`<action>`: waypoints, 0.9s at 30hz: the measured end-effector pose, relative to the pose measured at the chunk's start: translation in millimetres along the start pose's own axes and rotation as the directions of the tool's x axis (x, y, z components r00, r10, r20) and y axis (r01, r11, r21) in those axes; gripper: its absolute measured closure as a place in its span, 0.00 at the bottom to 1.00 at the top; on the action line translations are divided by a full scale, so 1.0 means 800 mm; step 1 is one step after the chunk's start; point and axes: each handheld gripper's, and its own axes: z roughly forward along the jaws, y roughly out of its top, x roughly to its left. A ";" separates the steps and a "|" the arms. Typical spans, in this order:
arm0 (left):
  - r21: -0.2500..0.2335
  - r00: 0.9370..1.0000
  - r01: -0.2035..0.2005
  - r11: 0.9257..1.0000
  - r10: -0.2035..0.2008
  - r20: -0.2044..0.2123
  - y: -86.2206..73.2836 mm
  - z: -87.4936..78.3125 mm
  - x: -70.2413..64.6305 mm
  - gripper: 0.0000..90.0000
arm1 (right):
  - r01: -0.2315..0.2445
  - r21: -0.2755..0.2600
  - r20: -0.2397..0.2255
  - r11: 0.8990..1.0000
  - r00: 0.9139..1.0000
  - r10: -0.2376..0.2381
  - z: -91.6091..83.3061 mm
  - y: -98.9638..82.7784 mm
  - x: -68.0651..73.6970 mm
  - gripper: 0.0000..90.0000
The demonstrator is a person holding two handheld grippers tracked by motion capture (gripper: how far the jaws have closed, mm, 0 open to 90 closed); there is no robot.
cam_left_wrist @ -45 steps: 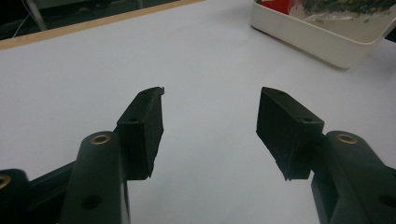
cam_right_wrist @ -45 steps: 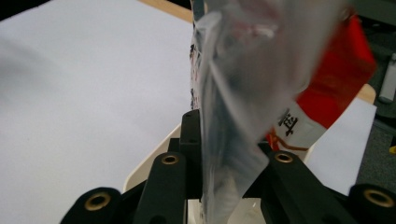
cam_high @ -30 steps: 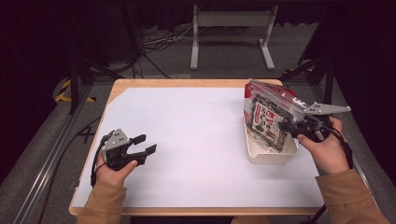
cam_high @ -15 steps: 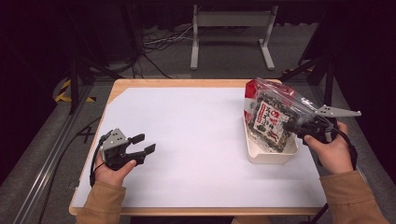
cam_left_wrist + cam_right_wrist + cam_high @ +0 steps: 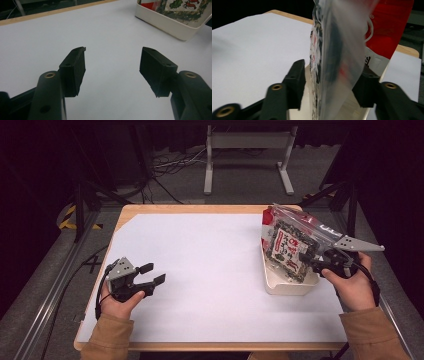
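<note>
At the near left, the left gripper [image 5: 151,274] hovers over the white table sheet [image 5: 200,265], jaws apart and empty. At the right, the clear plastic snack bag with red top and dark printed label [image 5: 287,245] stands in the shallow cream tray [image 5: 290,289]. The right gripper [image 5: 316,261] has just been opening; its jaws now flank the bag, apparently released, so the placing looks done.

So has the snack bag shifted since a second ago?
Yes. The snack bag has tipped leftward and settled lower into the white tray, which stayed put. The right gripper has just been opening, with the bag between its jaws.
</note>
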 end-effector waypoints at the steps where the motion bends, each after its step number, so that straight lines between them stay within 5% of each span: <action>1: 0.001 1.000 -0.002 1.000 0.002 0.001 0.000 -0.001 0.000 0.41 | -0.008 -0.005 0.000 1.000 1.000 0.008 -0.001 -0.001 0.001 0.41; 6: 0.004 1.000 -0.002 1.000 0.002 0.003 -0.001 -0.004 -0.001 0.40 | -0.019 -0.050 0.023 0.999 1.000 0.021 -0.011 -0.008 0.003 0.26; 22: -0.009 1.000 -0.030 1.000 0.030 0.009 0.001 -0.028 -0.013 0.38 | 0.020 -0.049 0.138 0.999 0.990 -0.013 -0.066 -0.034 0.044 0.29; 27: -0.015 0.999 -0.034 0.999 0.034 0.005 0.001 -0.032 -0.011 0.38 | 0.023 -0.069 0.122 0.997 0.992 -0.015 -0.081 -0.039 0.064 0.30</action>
